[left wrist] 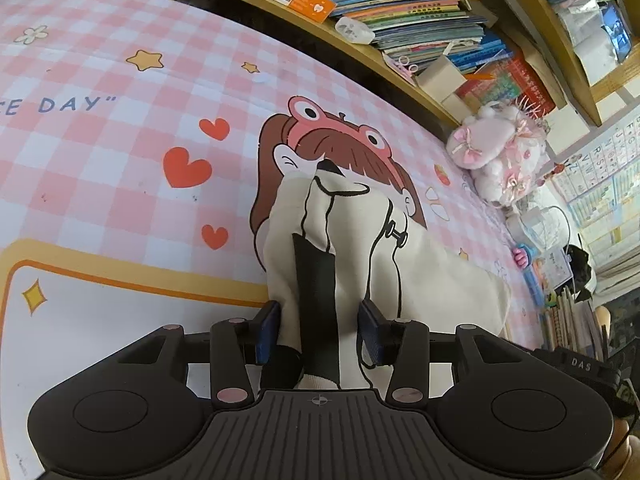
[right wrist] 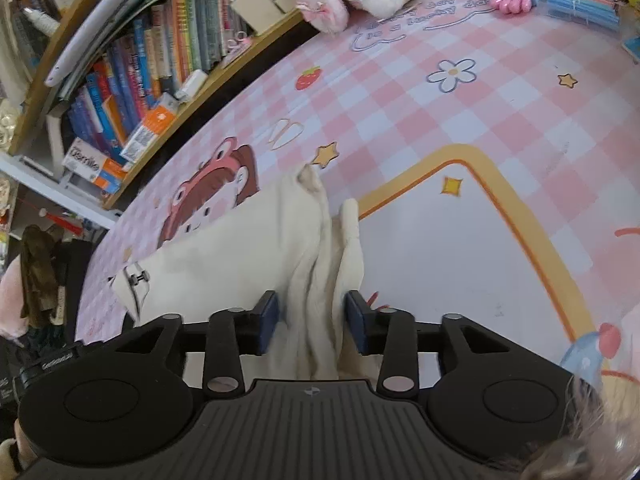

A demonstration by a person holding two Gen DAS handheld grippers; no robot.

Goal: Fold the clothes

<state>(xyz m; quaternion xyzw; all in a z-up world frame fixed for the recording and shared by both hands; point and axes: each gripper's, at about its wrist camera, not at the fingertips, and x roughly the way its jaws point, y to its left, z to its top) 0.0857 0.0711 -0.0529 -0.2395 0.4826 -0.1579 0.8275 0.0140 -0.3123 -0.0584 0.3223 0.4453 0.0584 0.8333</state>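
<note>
Left claw at lower centre, clamping cream garment with black trim. Right claw pinches same garment's bunched edge above pink checkered tabletop.

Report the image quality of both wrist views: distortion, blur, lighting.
Left wrist view: strong fisheye bending of the bookshelf, even soft light, cream garment sharp between the left gripper. Right wrist view: same barrel curve on the checked mat, the right gripper sharp, fabric there slightly smeared, corners dark.
</note>
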